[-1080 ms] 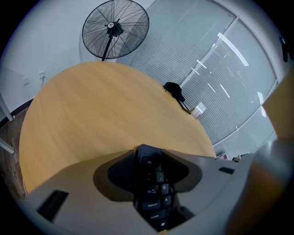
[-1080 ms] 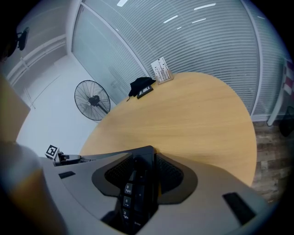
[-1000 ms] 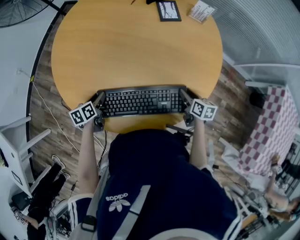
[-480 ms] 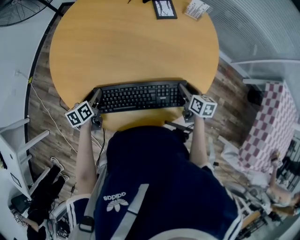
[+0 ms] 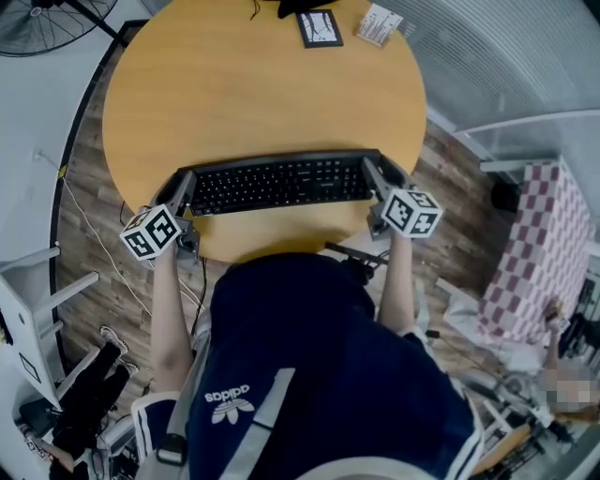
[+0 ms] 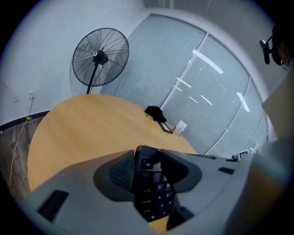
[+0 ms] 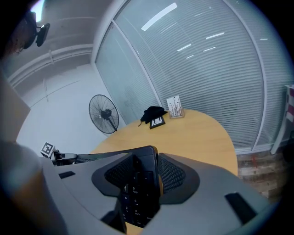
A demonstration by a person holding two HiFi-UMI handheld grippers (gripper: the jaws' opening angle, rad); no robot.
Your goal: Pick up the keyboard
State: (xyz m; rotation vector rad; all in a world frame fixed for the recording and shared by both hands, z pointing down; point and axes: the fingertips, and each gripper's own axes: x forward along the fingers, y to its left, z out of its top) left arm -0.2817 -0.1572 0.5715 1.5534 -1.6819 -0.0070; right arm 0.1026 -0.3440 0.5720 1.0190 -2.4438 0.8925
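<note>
Tabletop (image 5: 262,94); keyboard (image 5: 281,184) crosswise, seemingly aloft; left hand-held gripper (image 5: 184,191), right hand-held gripper (image 5: 378,178) clamp ends.

Entry, keyboard (image 5: 278,182): we found both its ends covered by the clamping jaws of the left gripper (image 5: 184,190) and right gripper (image 5: 375,174). Table (image 5: 253,84): near edge partly hidden behind the person (image 5: 300,356). Black item (image 5: 298,6) at the far edge: cut off by the frame top. Fan (image 5: 47,14): cropped likewise. White card holder (image 5: 379,23): print too small for us to read.

Right gripper (image 7: 148,160) jaws clamped on end of black keyboard (image 7: 137,195), edge-on between pads. Tabletop (image 7: 197,133) beyond; picture frame (image 7: 157,122) near far edge.
</note>
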